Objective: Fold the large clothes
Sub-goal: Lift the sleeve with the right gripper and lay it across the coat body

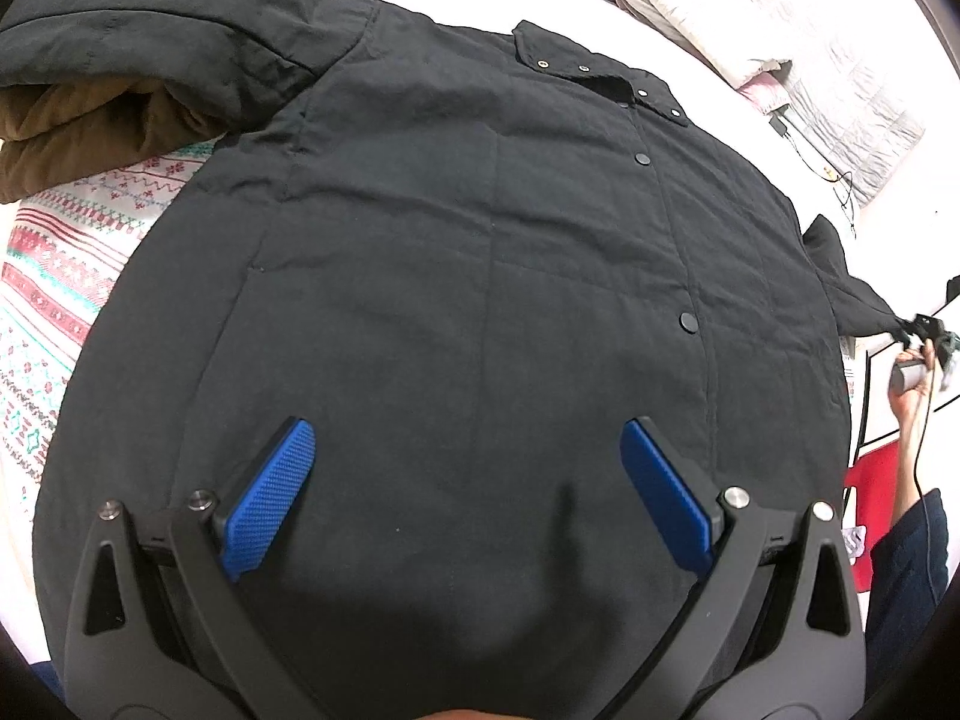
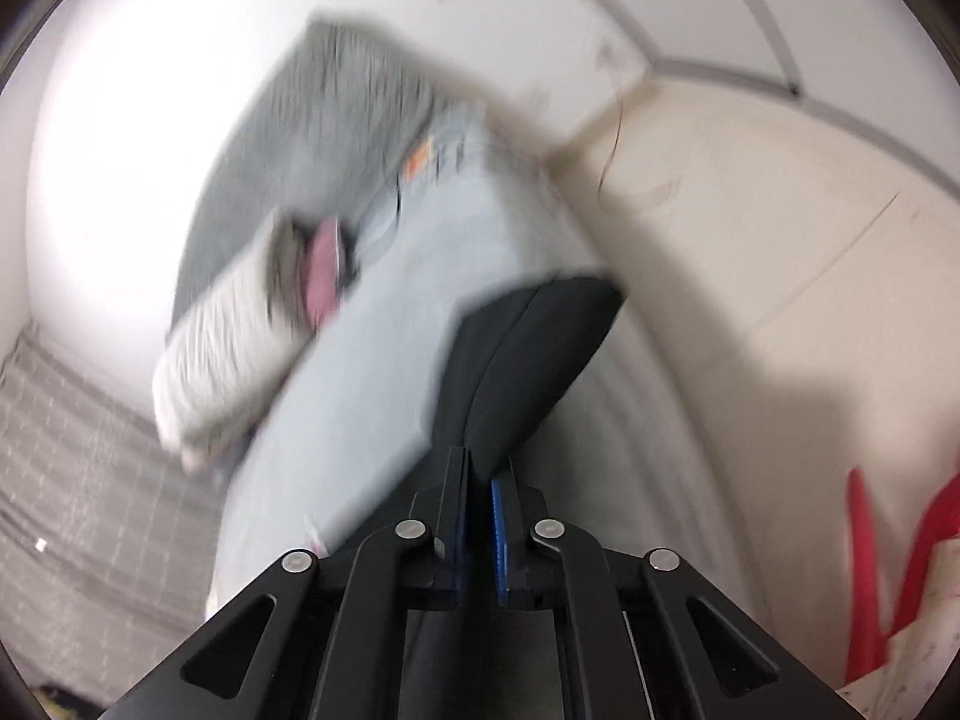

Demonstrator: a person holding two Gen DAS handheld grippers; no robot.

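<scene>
Left wrist view: the left gripper (image 1: 468,486) hangs over the black coat (image 1: 456,252), blue pads (image 1: 270,498) spread wide, nothing between them.
Coat position: it lies flat on the bed, filling nearly everything ahead of the left tongs, snap placket (image 1: 666,192) running up ahead and to the right.
Collar: straight ahead at the far end of the coat, small metal snaps showing.
Hood: ahead and far left of the left tongs, black outside with brown lining (image 1: 84,132) turned up.
Patterned sheet (image 1: 66,276): red, green and white, peeking out left of the coat.
Quilted bedding (image 1: 798,42): pale, bunched ahead and to the right, beyond the collar.
Sleeve end (image 1: 864,300): stretched out far right, its tip right at the right gripper (image 1: 927,330), with the right hand (image 1: 912,378) on the handle; contact is too small to judge in this view.
Right wrist view: blurred, yet the right gripper (image 2: 480,492) is plainly clenched on a fold of black fabric that bulges up just ahead of the fingertips.
Beyond the right tongs: light blue cloth (image 2: 432,276) and a grey garment (image 2: 336,114), smeared by blur, ahead and to the left.
Red object (image 2: 870,570): low on the right of the tongs, unclear what it is.
</scene>
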